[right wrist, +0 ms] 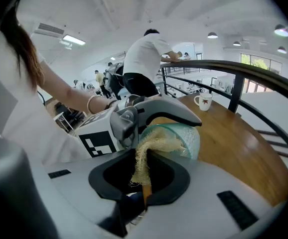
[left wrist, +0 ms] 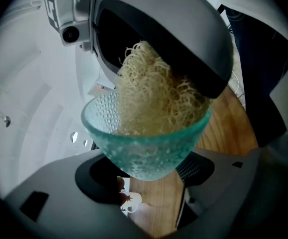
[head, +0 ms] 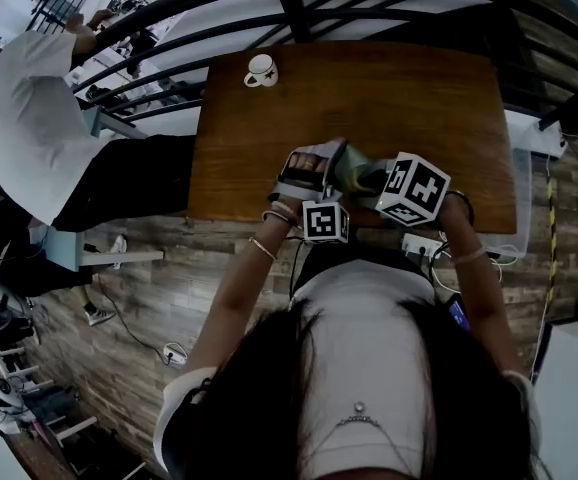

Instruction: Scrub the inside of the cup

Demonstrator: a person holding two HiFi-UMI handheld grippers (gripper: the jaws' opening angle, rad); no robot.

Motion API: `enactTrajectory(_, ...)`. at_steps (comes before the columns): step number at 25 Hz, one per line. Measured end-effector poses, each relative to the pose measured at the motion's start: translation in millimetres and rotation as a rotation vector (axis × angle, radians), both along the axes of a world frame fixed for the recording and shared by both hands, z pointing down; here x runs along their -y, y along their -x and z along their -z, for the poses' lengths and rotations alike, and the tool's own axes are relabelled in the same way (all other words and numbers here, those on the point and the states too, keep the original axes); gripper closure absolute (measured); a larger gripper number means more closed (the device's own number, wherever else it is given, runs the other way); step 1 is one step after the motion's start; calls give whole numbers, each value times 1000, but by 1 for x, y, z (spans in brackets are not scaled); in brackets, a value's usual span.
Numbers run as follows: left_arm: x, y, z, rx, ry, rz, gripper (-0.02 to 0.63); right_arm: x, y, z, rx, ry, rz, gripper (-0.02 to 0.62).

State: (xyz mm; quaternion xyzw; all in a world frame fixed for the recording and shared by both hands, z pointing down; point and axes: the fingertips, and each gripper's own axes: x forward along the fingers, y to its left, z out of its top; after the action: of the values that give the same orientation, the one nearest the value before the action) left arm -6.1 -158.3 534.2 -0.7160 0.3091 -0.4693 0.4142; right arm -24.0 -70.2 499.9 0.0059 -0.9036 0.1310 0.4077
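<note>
Holding the green glass cup (left wrist: 145,151) above the near edge of the bench (head: 419,98), we have our left tongs (left wrist: 148,176) clamped on its lower part, the mouth tilted toward the right tongs (right wrist: 143,185). Those are closed on a pale fibre scrubber (right wrist: 145,156), whose bushy end fills the inside of the cup and touches its dimpled wall. Both tongs meet close in front of our body. Well apart, at the far edge of the bench, stands a white mug (head: 261,70) with a small red mark. A person (head: 39,118) in a white shirt leans on the railing (head: 299,13) beside the bench.
</note>
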Motion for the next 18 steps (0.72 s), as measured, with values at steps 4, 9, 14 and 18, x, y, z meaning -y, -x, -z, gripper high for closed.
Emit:
enactTrajectory(4,1,5,3,-10,-6,22,267,1,5,4,52,68,-32,514)
enactTrajectory(9,3,9,4,-21,-2,45,267,3,10,8,120,144,-75,514)
enactTrajectory(14,6,12,11,-47,-4,52,267,4,17,21,215,230,-109,514)
enactTrajectory(18,7,13,17,-67,-7,69,265,4,17,27,287,289,-133,515)
